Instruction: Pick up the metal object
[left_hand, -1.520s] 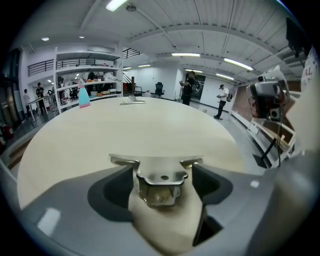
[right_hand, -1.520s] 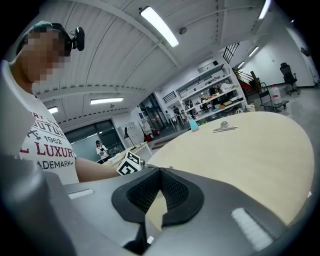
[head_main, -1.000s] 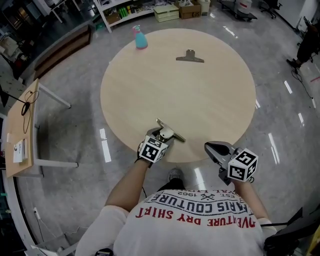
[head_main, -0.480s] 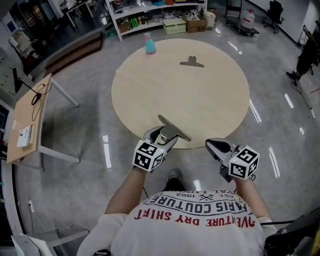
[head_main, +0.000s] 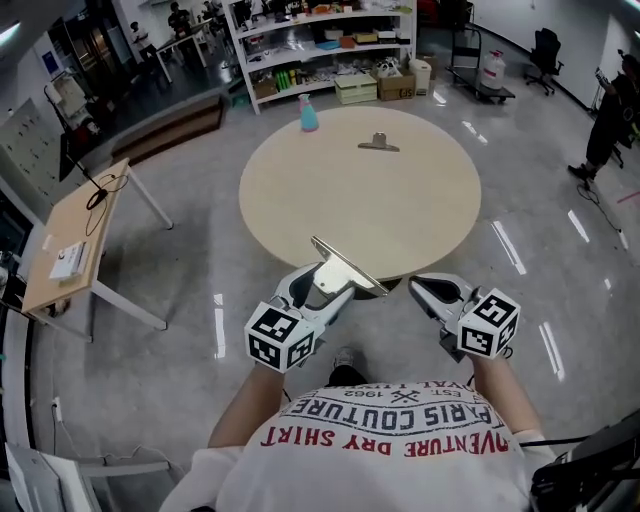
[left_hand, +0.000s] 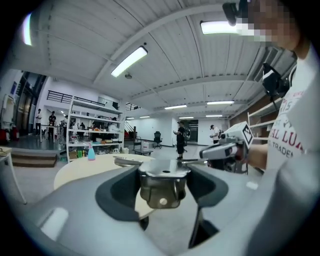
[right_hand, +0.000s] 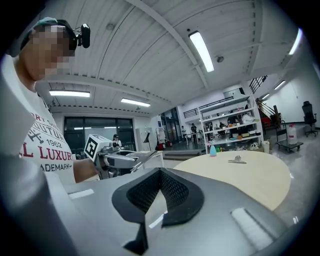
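My left gripper (head_main: 320, 282) is shut on a large metal clip (head_main: 346, 267), holding it in the air just off the near edge of the round wooden table (head_main: 400, 215). In the left gripper view the clip (left_hand: 161, 184) sits clamped between both jaws, its flat blade level. My right gripper (head_main: 426, 288) hovers beside it to the right, shut and empty; the right gripper view shows its pads (right_hand: 172, 190) meeting at the tip. A second metal clip (head_main: 378, 143) lies at the table's far side, next to a blue spray bottle (head_main: 309, 113).
A small wooden desk (head_main: 70, 250) stands at the left on the grey floor. Shelves with boxes (head_main: 330, 40) line the back wall. A person (head_main: 610, 110) stands at the right edge. My body is close behind both grippers.
The left gripper has lifted the metal clip off the table's near edge and drawn it back toward me. The right gripper has barely moved. The head view now takes in more of the room.
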